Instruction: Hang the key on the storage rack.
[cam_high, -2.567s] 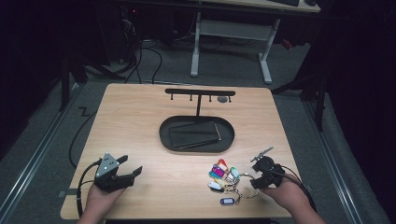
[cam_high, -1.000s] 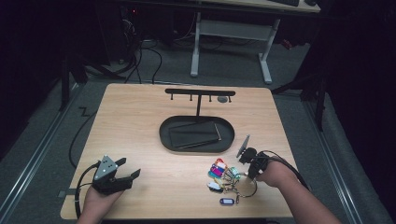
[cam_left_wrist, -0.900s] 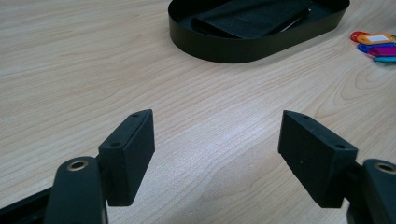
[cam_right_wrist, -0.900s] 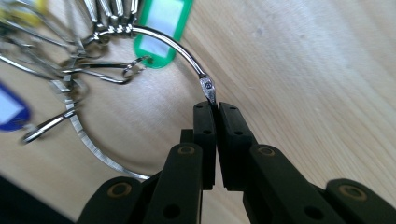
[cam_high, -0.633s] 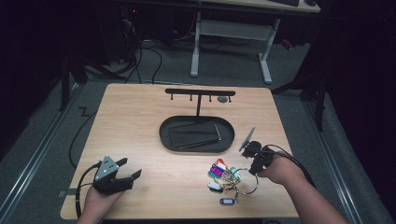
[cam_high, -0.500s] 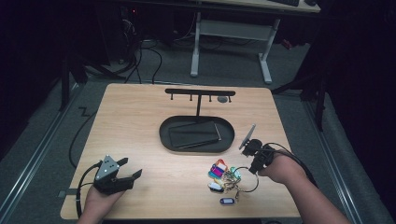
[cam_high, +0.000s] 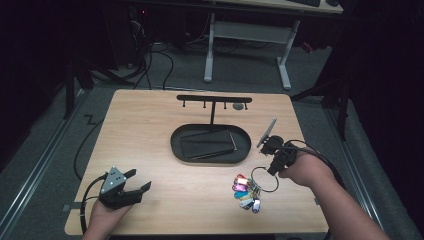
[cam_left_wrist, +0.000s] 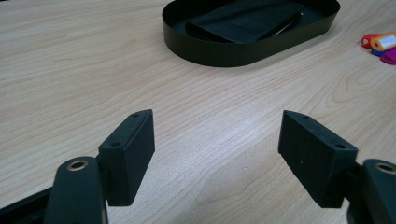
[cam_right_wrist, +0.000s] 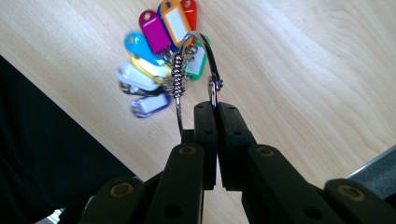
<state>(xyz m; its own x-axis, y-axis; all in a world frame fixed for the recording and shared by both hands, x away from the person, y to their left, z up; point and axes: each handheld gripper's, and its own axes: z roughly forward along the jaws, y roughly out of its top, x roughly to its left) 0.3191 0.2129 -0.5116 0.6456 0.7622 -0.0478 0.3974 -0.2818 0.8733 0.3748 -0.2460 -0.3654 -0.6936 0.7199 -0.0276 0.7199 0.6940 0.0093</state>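
Observation:
A large metal key ring (cam_high: 263, 179) carries several coloured key tags (cam_high: 246, 191), and it hangs from my right gripper (cam_high: 274, 165) above the table's front right. In the right gripper view the jaws are shut on the ring's wire (cam_right_wrist: 214, 88), with the tags (cam_right_wrist: 159, 65) dangling below over the wood. My left gripper (cam_high: 136, 185) rests near the front left corner, open with nothing between its pads (cam_left_wrist: 133, 149). A black oval tray (cam_high: 180, 150) holding a dark flat case sits mid-table, in front of a black rack with hooks (cam_high: 214, 100).
The oval tray (cam_left_wrist: 219, 51) lies ahead of the left gripper, with a few tags (cam_left_wrist: 380, 44) at the right edge of that view. A cable (cam_high: 82, 150) trails off the table's left side. A white desk frame (cam_high: 247, 35) stands behind the table.
My right gripper has risen from the table, lifting the key ring so the tags hang from it. The left gripper has stayed where it was.

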